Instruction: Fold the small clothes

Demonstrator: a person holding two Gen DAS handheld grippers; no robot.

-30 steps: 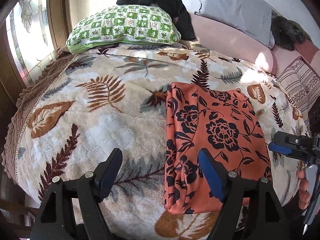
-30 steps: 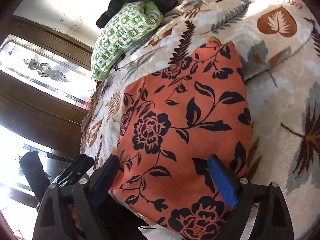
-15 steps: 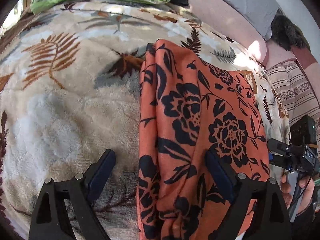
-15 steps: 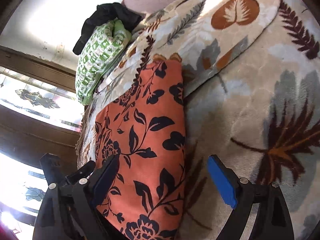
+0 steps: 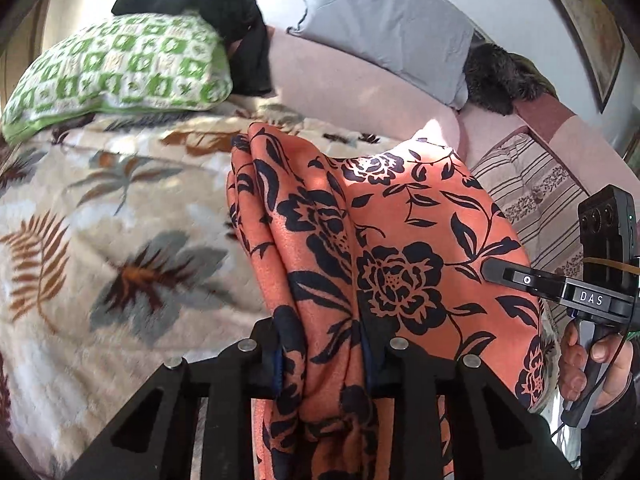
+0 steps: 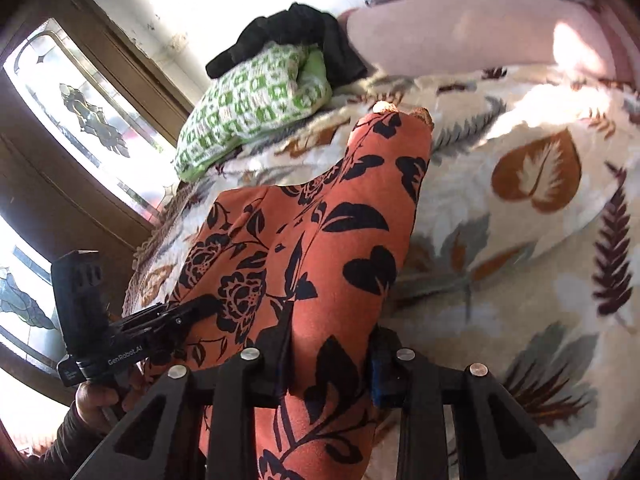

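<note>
An orange garment with a black flower print (image 5: 400,248) lies folded on the leaf-patterned blanket (image 5: 120,240). My left gripper (image 5: 322,364) is shut on its near left edge, the cloth bunched between the fingers. My right gripper (image 6: 330,364) is shut on the garment's (image 6: 320,240) near right edge. The near end looks raised off the blanket. The right gripper also shows at the right of the left wrist view (image 5: 560,288), and the left gripper at the left of the right wrist view (image 6: 140,328).
A green-and-white pillow (image 5: 120,68) with a black garment (image 5: 224,20) on it lies at the head of the bed. A grey pillow (image 5: 384,28) and a striped cushion (image 5: 540,200) are at the right. A stained-glass window (image 6: 88,112) stands beside the bed.
Both grippers have moved onto the near end of the orange garment and closed on it. The cloth's near end has lifted and bunched.
</note>
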